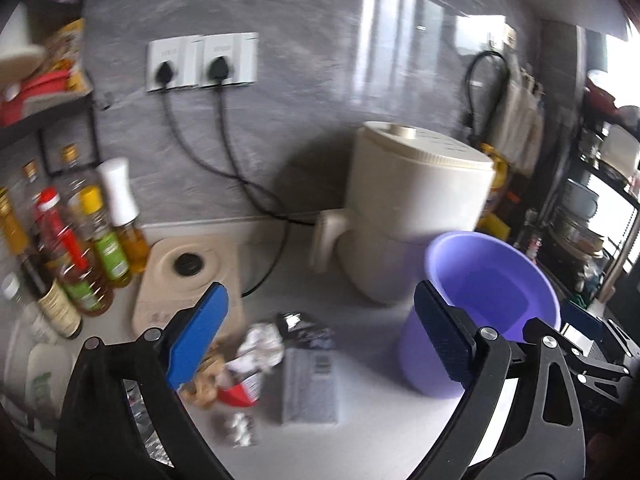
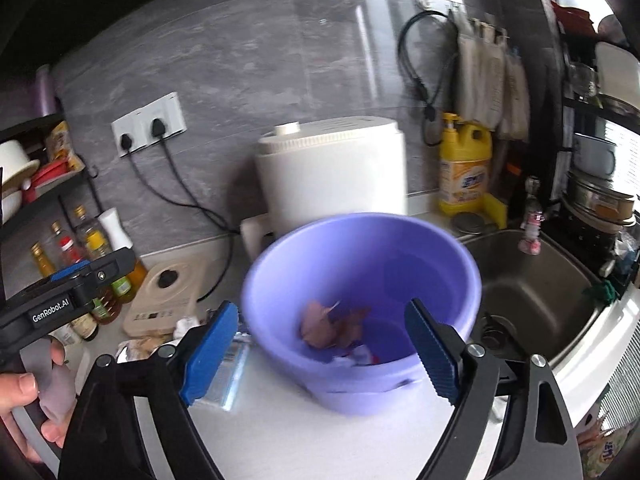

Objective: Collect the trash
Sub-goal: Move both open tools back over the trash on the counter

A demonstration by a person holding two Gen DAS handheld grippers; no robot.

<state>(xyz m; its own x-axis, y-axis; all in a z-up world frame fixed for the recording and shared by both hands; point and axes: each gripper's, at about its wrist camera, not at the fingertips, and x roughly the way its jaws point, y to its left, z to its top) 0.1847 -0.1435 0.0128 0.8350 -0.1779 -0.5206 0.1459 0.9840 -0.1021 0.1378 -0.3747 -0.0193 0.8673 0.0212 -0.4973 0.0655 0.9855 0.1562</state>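
A purple bucket stands on the white counter, right of a trash pile. The pile holds crumpled white paper, a grey packet, a red-and-white wrapper and a small foil scrap. My left gripper is open above the pile, with nothing between its blue pads. My right gripper is open over the near rim of the bucket and holds nothing. Pinkish-brown scraps and a wrapper lie in the bucket. A clear bluish packet lies left of it.
A white appliance stands behind the bucket, with a beige base unit and several bottles to the left. Cords run down from wall sockets. A steel sink and a yellow jug are on the right.
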